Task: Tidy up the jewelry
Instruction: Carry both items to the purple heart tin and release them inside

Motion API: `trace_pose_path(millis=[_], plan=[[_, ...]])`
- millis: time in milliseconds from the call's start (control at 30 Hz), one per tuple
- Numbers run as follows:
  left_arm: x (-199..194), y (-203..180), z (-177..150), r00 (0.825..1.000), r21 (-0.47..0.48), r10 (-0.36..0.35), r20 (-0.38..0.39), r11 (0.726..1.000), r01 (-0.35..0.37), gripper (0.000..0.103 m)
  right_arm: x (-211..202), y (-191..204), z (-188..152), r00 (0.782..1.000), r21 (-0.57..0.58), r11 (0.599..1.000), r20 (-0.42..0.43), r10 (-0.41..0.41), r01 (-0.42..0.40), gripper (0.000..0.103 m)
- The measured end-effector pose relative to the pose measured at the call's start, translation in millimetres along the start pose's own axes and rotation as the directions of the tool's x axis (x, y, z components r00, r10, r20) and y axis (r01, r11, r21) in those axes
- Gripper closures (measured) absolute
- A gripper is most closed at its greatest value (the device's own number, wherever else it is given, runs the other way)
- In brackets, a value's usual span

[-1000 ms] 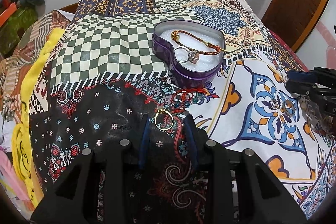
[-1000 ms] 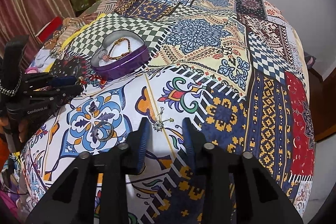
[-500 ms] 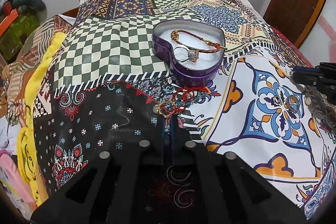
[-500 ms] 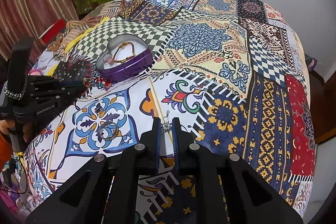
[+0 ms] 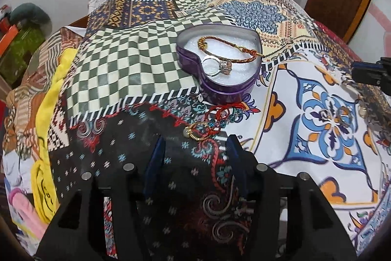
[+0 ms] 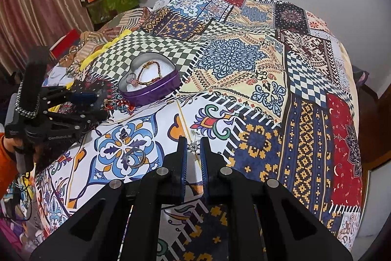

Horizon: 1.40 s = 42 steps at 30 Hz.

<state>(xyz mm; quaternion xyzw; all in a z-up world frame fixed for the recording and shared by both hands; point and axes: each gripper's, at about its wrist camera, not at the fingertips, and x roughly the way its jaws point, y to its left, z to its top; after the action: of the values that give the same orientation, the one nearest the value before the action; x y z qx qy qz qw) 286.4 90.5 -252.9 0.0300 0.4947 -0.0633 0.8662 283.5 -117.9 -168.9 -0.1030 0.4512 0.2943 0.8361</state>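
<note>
tin: purple heart-shaped tin (image 5: 226, 87), open, white padding inside | in tin: silver ring with stone (image 5: 218, 65) and gold-red bracelet (image 5: 228, 51) | on cloth before tin: gold ring (image 5: 195, 132) and red cord (image 5: 220, 114) | small star pendant (image 6: 193, 146) is seen between blue pads

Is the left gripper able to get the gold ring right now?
Probably yes. The left gripper is open, and the gold ring lies on the quilt just ahead of its fingertips, with nothing between. A red cord is tangled beside the ring and might snag.
</note>
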Motion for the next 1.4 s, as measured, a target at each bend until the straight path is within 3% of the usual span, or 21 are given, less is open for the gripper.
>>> trace_pose_path(millis=[100, 200, 433, 733, 1133, 1400], plan=[[5, -2, 3, 1.0, 0.015, -0.02, 0.009, 1.0, 0.02, 0.058, 2, -2, -1, 1.0, 0.006, 1.0, -0.003, 0.0, 0.0, 0.094], [9, 0, 5, 1.0, 0.001, -0.022, 0.021, 1.0, 0.022, 0.078, 1, -4, 0, 1.0, 0.01, 1.0, -0.002, 0.0, 0.001, 0.094], [4, -4, 0, 0.999, 0.022, 0.009, 0.048, 1.0, -0.01, 0.079, -1, -9, 3, 1.0, 0.023, 1.0, 0.011, -0.004, 0.003, 0.094], [-26, 1, -8, 0.996, -0.011, -0.003, 0.092, 1.0, 0.004, 0.079, -7, -2, 16, 0.999, 0.013, 1.0, 0.046, 0.002, -0.003, 0.094], [-68, 10, 18, 0.974, -0.038, 0.013, 0.224, 0.999, -0.005, 0.079, -27, 26, 54, 0.988, -0.053, 0.998, 0.153, 0.027, -0.019, 0.094], [-67, 12, 37, 0.969, -0.041, 0.007, 0.249, 0.999, 0.003, 0.079, -29, 46, 77, 0.979, -0.102, 0.994, 0.197, 0.058, -0.039, 0.094]])
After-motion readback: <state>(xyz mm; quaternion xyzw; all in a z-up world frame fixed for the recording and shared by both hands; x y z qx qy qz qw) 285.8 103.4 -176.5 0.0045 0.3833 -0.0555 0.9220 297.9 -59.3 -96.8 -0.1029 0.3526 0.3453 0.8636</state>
